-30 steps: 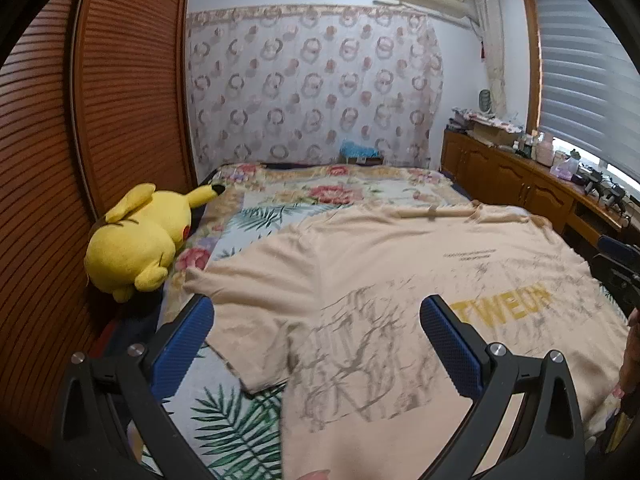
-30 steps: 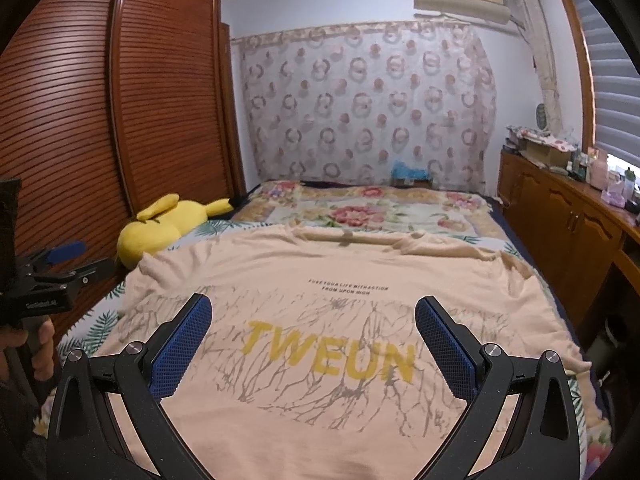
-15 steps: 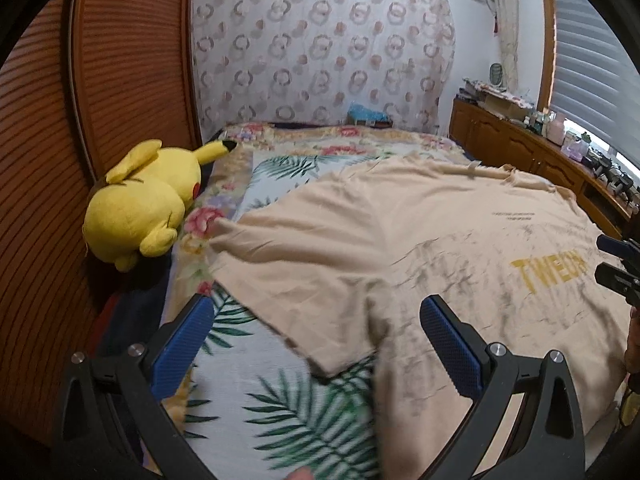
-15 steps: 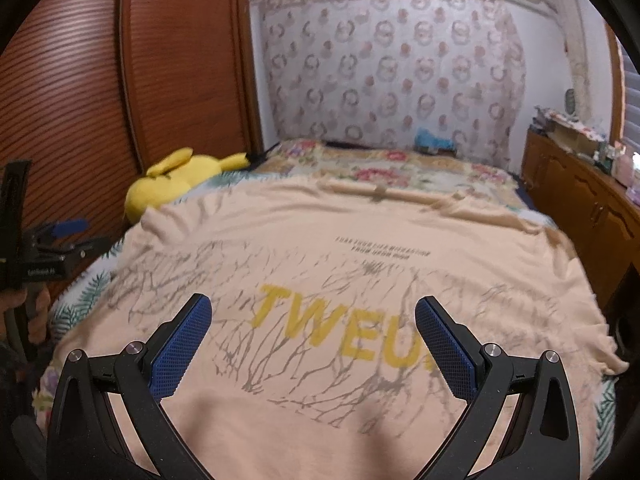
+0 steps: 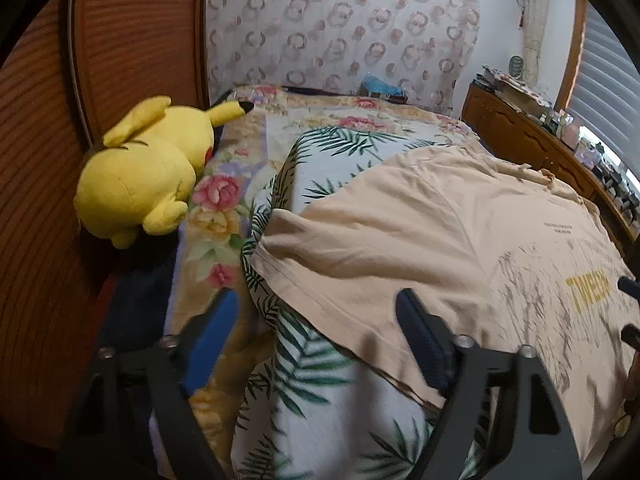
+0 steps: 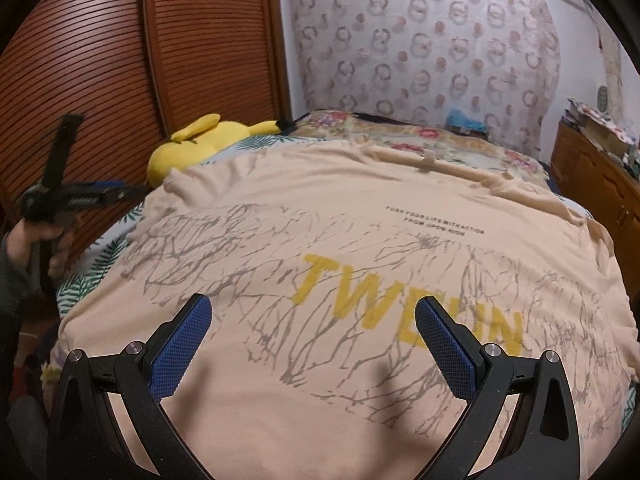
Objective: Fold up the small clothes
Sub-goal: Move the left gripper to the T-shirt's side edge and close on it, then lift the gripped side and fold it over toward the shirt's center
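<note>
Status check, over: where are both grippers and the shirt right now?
Left gripper open, at the sleeve edge. Right gripper open over the print. Beige T-shirt flat, unfolded on the bed. Pikachu plush beside it, apart.

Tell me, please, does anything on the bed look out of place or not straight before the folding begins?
Only small things. The T-shirt lies flat and print-up, but its collar edge is rumpled. The yellow plush toy lies tipped over beside the wardrobe door, apart from the shirt. Both grippers, left and right, are open and hold nothing.
</note>
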A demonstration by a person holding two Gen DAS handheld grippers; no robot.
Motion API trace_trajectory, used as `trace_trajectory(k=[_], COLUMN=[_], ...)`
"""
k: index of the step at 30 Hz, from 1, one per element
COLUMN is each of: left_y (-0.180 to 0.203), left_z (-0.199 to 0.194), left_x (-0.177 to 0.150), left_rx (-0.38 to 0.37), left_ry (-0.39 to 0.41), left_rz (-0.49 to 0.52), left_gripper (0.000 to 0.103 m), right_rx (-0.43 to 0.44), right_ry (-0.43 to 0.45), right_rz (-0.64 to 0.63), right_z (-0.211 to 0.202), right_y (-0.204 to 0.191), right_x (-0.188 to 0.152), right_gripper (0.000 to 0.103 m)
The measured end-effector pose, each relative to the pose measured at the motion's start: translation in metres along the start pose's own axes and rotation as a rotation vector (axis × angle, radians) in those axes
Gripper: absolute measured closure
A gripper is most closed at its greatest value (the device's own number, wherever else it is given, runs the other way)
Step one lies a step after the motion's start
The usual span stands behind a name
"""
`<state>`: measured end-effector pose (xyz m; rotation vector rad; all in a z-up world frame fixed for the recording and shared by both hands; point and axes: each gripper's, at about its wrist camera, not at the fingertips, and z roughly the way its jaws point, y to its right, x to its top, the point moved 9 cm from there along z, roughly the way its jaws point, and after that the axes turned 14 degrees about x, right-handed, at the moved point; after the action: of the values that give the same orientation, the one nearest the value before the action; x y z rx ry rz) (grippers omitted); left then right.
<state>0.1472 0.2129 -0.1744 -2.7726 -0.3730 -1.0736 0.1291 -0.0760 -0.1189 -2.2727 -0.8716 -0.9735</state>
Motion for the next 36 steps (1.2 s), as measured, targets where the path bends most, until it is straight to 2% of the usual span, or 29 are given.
trace_trajectory(k=[2,3,6,8,10,11,13,15,19,25,32,36], left_y=[-0.004,-0.005,-0.008,-0.007,-0.006,-0.003,-0.001,0.003,0.009,0.043,0.118,0.161], left_z=[0.013,0.018,0.030,0.030,0.028,0.025,0.023,0.018,-0.001,-0.035,-0.065,-0.074], left_x=[0.000,0.000,-0.002,-0.001,-0.001,0.000,0.002,0.004,0.018,0.050,0.078,0.083], left_rx=[-0.013,-0.017,-0.042,-0.069,-0.081,-0.078,-0.037,0.009,0.029,-0.056,-0.175,-0.231], left_ry=[-0.040,-0.058,-0.098,-0.104,-0.093,-0.086,-0.068,-0.045,0.032,0.113,0.165,0.168], left_rz=[-0.015,-0.024,-0.043,-0.051,-0.036,-0.026,0.009,0.061,0.090,0.114,0.200,0.258], left_gripper=[0.044,0.051,0.058,0.063,0.075,0.082,0.088,0.102,0.103,0.103,0.103,0.103], right_rx=[0.002,0.004,0.013,0.017,0.018,0.017,0.018,0.016,0.015,0.007,-0.015,-0.026], right_ry=[0.000,0.001,-0.002,-0.007,-0.010,-0.011,-0.010,-0.008,-0.003,0.007,0.030,0.042], right_rz=[-0.006,-0.006,-0.005,-0.006,-0.005,-0.002,0.004,0.012,0.022,0.039,0.067,0.084], right_z=[0.001,0.001,0.002,0.002,0.001,0.000,-0.001,-0.003,-0.006,-0.012,-0.026,-0.034], right_y=[0.000,-0.001,-0.001,-0.003,-0.002,-0.001,0.001,0.003,0.006,0.015,0.031,0.039], right_x=[0.002,0.003,0.002,0.000,-0.002,-0.003,-0.003,-0.004,-0.004,-0.005,-0.004,-0.005], right_gripper=[0.000,0.000,0.000,0.000,0.000,0.000,0.000,0.000,0.000,0.000,0.000,0.000])
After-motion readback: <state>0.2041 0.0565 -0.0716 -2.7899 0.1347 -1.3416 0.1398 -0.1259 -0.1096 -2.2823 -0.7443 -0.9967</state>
